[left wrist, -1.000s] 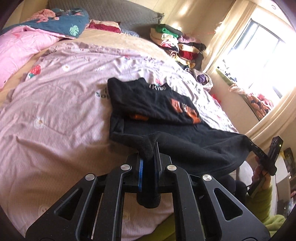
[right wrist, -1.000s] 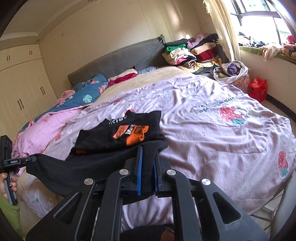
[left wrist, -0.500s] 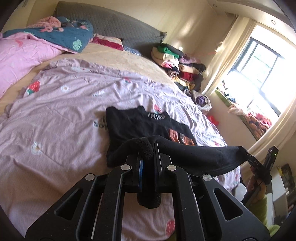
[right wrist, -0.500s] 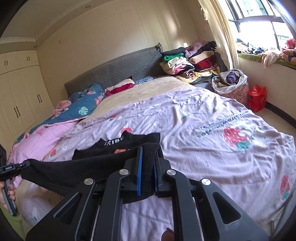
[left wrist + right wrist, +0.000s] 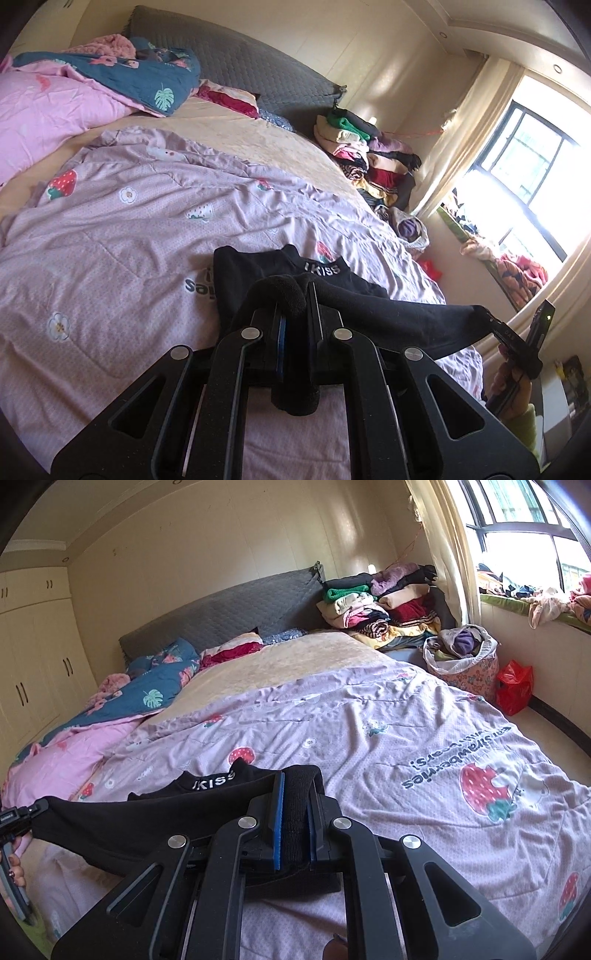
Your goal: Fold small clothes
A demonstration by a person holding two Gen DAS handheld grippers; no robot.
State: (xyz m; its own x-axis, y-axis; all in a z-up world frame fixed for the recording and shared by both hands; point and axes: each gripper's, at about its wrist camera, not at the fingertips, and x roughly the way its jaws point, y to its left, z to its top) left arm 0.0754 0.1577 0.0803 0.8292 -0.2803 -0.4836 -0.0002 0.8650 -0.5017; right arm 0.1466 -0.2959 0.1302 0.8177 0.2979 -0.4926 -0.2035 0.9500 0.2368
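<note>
So both grippers have a bite on the same black shirt [image 5: 388, 310], which hangs stretched between them above the lilac strawberry quilt [image 5: 129, 229] on the bed. The left gripper [image 5: 295, 314] is pinched down on a bunched corner of the fabric, and the right gripper [image 5: 295, 808] is clamped on a flat ribbed edge between its blue pads [image 5: 277, 812].

The left view shows a wad of cloth curling over the fingertips, plus the other gripper off to the right edge with the hand [image 5: 509, 384] holding it. The right view gives the collar lettering [image 5: 214, 781] more clearly and shows the far part of the shirt lying on the quilt, collar end toward the headboard [image 5: 221, 624]. Only this one shows the wardrobe doors [image 5: 33, 657], the flowery laundry basket [image 5: 469, 661] and a red bag [image 5: 515, 686] on the floor. Both catch the stack of folded clothes [image 5: 380, 605] by the window.
</note>
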